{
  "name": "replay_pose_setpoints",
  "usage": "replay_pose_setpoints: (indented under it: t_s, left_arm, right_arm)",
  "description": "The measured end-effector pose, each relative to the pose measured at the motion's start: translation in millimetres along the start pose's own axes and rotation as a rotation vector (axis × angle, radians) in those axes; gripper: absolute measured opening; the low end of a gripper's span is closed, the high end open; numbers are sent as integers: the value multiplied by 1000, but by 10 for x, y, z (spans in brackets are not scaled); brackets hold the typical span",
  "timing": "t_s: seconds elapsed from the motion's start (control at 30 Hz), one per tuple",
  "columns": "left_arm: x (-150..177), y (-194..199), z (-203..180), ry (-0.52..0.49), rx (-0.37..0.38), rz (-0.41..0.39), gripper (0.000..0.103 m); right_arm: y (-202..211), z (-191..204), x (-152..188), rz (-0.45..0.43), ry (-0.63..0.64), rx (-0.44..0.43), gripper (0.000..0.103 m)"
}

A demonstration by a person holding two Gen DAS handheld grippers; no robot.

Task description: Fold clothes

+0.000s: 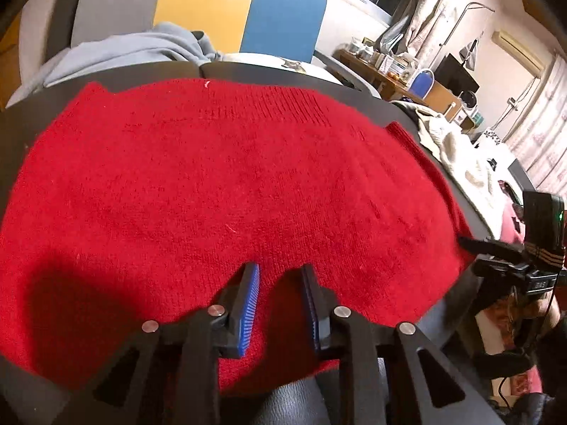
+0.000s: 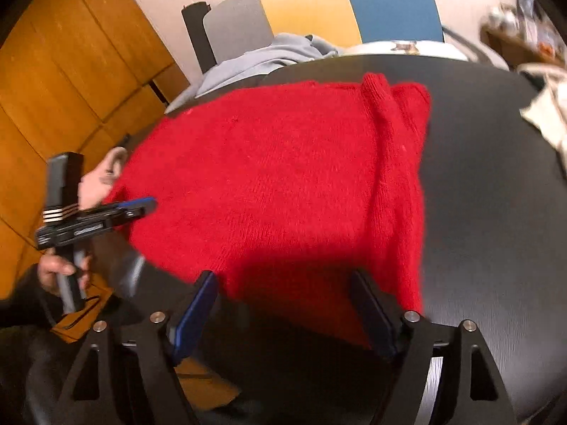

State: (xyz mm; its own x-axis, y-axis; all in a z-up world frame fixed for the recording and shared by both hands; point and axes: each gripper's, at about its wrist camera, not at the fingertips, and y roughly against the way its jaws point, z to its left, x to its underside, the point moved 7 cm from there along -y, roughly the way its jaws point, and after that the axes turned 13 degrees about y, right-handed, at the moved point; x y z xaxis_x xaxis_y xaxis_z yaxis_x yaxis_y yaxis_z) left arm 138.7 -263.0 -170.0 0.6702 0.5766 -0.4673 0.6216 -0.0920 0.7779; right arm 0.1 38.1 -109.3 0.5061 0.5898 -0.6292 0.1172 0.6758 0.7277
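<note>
Left claw (image 1: 280,272) over near hem of red sweater (image 1: 226,184), blue pads (image 1: 251,304) parted narrowly, nothing pinched between. Sweater spread flat on dark surface (image 1: 21,134), ribbed band at far edge, sleeve (image 2: 386,163) folded lengthwise along its right side. Grey hoodie (image 1: 134,49) heaped beyond far edge of surface. Pale cloth (image 1: 457,152) bunched off to the right. Right claw (image 2: 283,283) spread wide, low over sweater's near edge, gripping nothing.
</note>
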Motion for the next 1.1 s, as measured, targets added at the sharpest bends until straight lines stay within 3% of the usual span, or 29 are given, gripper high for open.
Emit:
replay_pose_setpoints:
  t_s: [0.07, 0.13, 0.27, 0.37, 0.47, 0.73, 0.83, 0.87, 0.9, 1.1]
  left_arm:
    - [-85, 50, -141, -38, 7, -13, 24]
    - [-176, 63, -383, -94, 47, -30, 25]
    - [-249, -109, -1064, -241, 154, -15, 25]
    - [-222, -287, -1573, -347, 232, 27, 26]
    - [-250, -473, -1892, -439, 253, 63, 26]
    - [-511, -857, -1935, -371, 313, 166, 26]
    - [-439, -1107, -1924, -378, 302, 256, 25]
    - [-408, -1166, -1928, -377, 303, 280, 25]
    - [-390, -1180, -1942, -376, 312, 287, 25]
    - [-243, -1164, -1959, -353, 342, 271, 25]
  right_arm:
    - [215, -52, 81, -38, -49, -52, 92]
    - [405, -103, 180, -63, -51, -47, 103]
    - [605, -237, 302, -69, -45, -65, 103]
    - [497, -250, 174, -71, -33, -181, 103]
    - [306, -277, 35, -51, -8, -280, 103]
    - [105, -94, -75, 82, 31, -653, 103]
    - [152, 136, -49, 159, 94, -805, 103]
    - [136, 213, 34, 225, 129, -831, 103]
    - [99, 235, 122, 286, 163, -800, 103]
    - [181, 80, 204, 307, 120, -689, 103]
